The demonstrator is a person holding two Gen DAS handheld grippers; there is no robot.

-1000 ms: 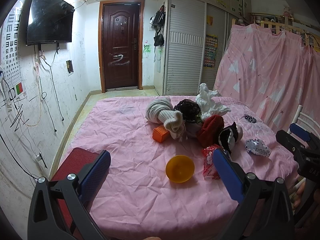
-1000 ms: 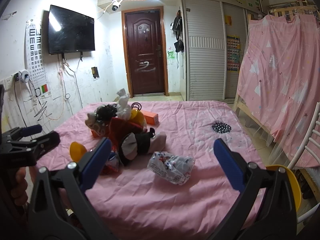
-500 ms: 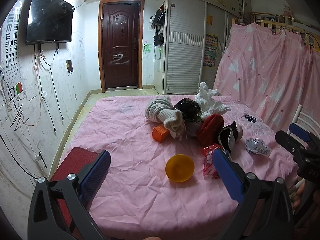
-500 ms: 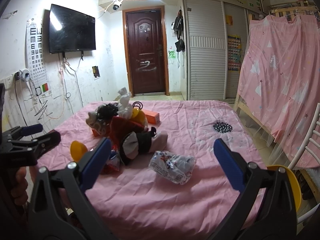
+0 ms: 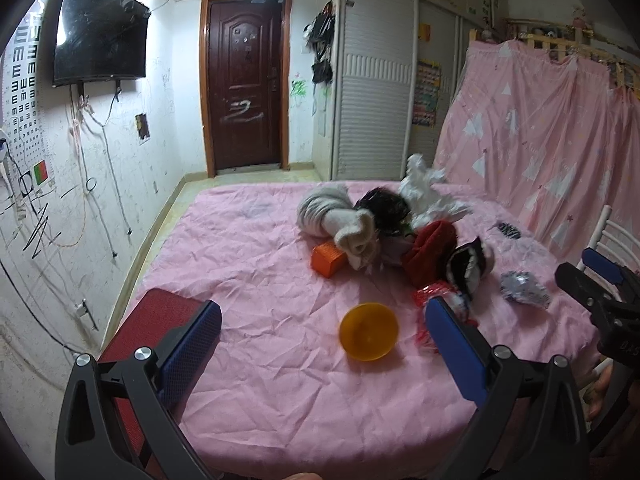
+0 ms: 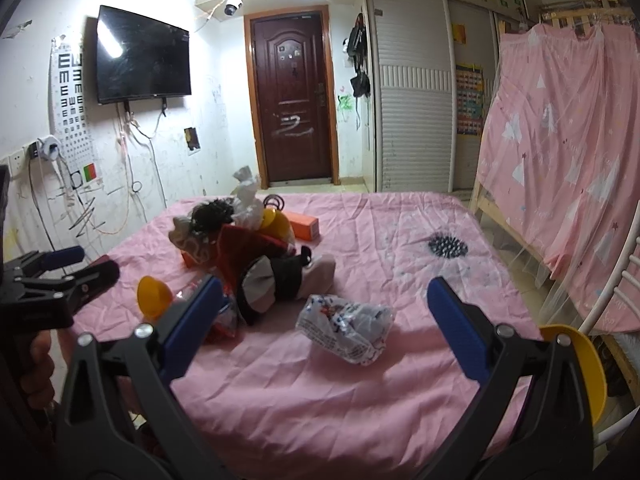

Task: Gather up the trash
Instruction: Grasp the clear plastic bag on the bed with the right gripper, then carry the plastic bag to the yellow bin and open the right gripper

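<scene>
On the pink-covered table a crumpled silver wrapper lies just ahead of my right gripper, which is open and holds nothing. The left wrist view shows the same silver wrapper at the far right. A red wrapper lies beside an orange bowl, close in front of my left gripper, also open with nothing in it. From the right wrist, the red wrapper is partly hidden behind a fingertip. A white plastic bag tops the pile.
A heap of knitted hats and clothes and an orange box fill the table's middle. A black spiky brush lies at the far right. A red stool stands left of the table, a yellow bin and white chair at its right.
</scene>
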